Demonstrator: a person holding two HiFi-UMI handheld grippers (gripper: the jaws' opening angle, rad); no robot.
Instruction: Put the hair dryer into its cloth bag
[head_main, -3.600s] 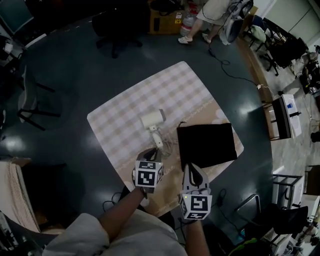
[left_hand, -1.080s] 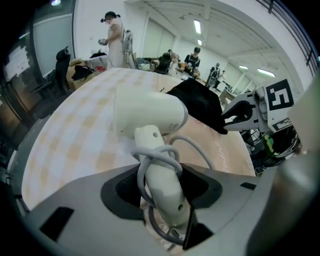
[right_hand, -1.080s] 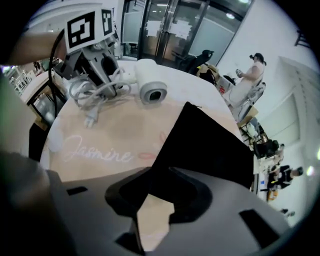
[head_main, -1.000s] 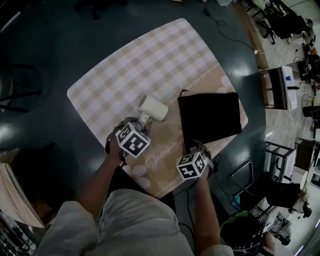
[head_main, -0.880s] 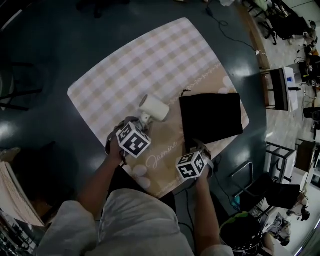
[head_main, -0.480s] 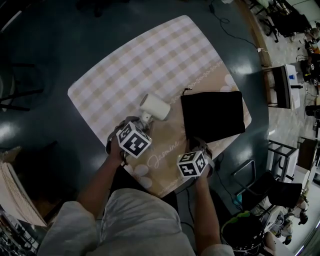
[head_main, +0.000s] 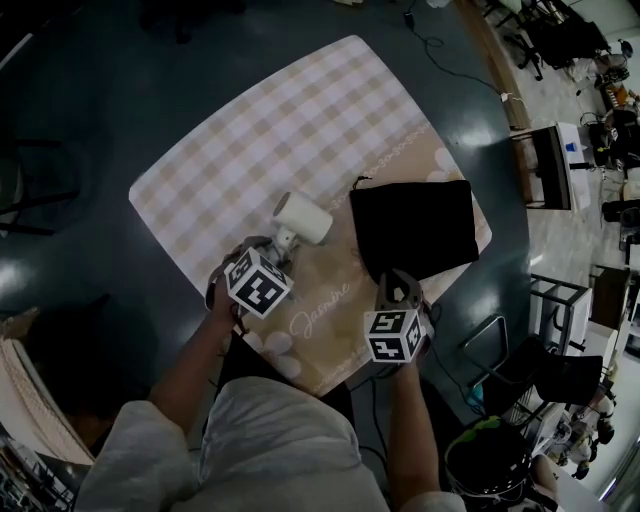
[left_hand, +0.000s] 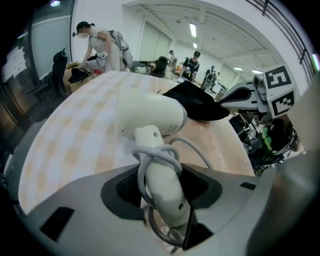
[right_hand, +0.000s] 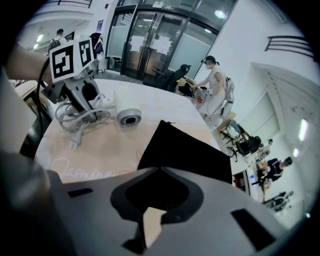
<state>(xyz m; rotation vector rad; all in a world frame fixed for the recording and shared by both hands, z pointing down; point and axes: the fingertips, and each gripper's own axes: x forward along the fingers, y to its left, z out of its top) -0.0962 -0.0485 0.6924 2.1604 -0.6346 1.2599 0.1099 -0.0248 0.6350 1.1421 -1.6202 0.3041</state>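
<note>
**Step in hand:** both items are secured; insertion has not begun.

**Left gripper** (left_hand: 167, 177): the jaws are clamped on the handle (left_hand: 167, 200) of the white plastic hair dryer (head_main: 303, 217), over the white cord (left_hand: 156, 159) looped round that handle. The dryer sits low over the beige-and-white checked tablecloth (head_main: 300, 110) that covers the round dark table (head_main: 110, 110). It is just beside the left edge of the flat black cloth bag (head_main: 412, 228), but apart from it.

**Right gripper** (right_hand: 160, 172): the jaw tips are together at the bag's near edge. The fabric runs straight into them, so this reads as a pinch on the hem (how many layers are held cannot be told).

**Next move – requirements:**
- The bag is closed and flat, so a mouth must be opened before the dryer can enter.
- A short drawstring shows at the bag's far left corner, so the mouth probably lies at that corner – which edge is not confirmed.
- The right gripper should raise a single layer.
- The left gripper then feeds the dryer in, barrel first.
- Keep the cord loops on the handle, as loose turns may snag the hem.
</note>
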